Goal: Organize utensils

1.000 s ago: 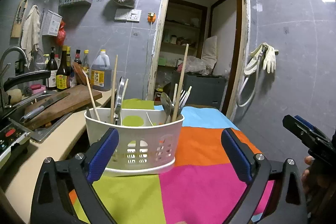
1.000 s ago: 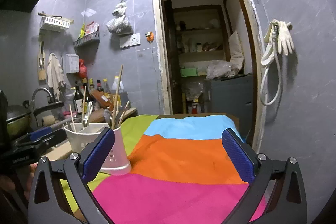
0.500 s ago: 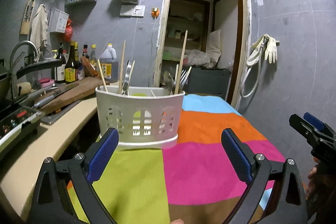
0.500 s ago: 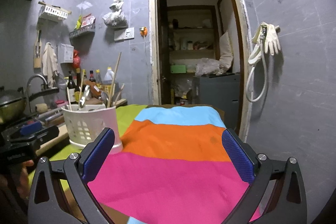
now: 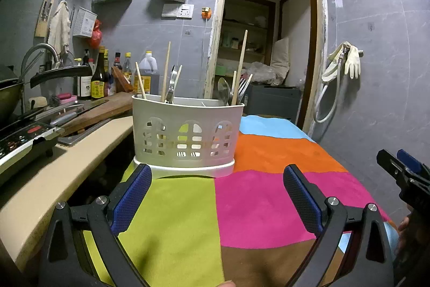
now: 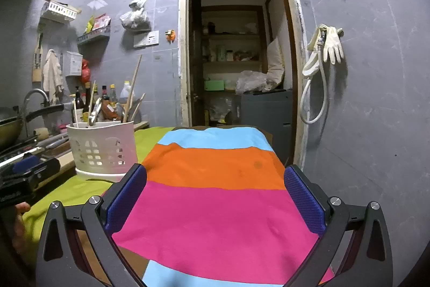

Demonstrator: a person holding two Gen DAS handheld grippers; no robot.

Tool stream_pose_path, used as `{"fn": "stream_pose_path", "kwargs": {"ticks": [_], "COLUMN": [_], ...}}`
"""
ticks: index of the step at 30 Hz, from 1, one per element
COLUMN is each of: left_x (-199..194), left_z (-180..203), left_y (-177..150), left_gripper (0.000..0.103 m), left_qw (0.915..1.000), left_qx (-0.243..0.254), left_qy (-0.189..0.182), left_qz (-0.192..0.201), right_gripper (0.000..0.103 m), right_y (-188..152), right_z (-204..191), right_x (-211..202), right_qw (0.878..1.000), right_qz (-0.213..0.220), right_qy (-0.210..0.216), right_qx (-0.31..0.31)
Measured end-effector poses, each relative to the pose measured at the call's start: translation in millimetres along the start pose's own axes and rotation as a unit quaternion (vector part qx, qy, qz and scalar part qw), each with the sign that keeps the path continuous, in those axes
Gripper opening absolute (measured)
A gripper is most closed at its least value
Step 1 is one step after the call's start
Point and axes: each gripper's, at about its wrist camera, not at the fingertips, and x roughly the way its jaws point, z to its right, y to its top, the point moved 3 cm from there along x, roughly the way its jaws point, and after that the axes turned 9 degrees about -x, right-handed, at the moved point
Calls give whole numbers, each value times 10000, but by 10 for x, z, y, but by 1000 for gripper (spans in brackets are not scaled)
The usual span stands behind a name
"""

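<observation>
A white slotted utensil caddy stands on the striped cloth, holding chopsticks, a spoon, forks and a metal utensil. My left gripper is open and empty, just in front of the caddy and low over the cloth. My right gripper is open and empty over the pink stripe, to the right of the caddy. Each gripper shows at the edge of the other's view.
A beige counter runs along the left with an induction cooker, a wooden cutting board with knife, bottles and a faucet. A doorway and grey tiled wall with hanging gloves lie beyond the table.
Both grippers have drawn back and dropped lower over the cloth. The caddy now sits farther from the left gripper's fingers. Both stay open and empty.
</observation>
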Motion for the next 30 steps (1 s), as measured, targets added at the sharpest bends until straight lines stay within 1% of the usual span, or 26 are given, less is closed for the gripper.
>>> {"fn": "stream_pose_path", "kwargs": {"ticks": [12, 30], "left_x": [33, 25], "left_z": [-6, -72], "left_y": [-20, -28], "left_gripper": [96, 96], "left_qw": [10000, 10000], "left_qx": [-3, -36], "left_qy": [-31, -3], "left_qz": [-48, -50], "right_gripper": [103, 103], "right_y": [-24, -16], "right_z": [-8, -10], "right_x": [39, 52], "right_qw": [9999, 9999], "right_qz": [-116, -109], "right_qy": [13, 3], "right_qx": [-6, 0]}}
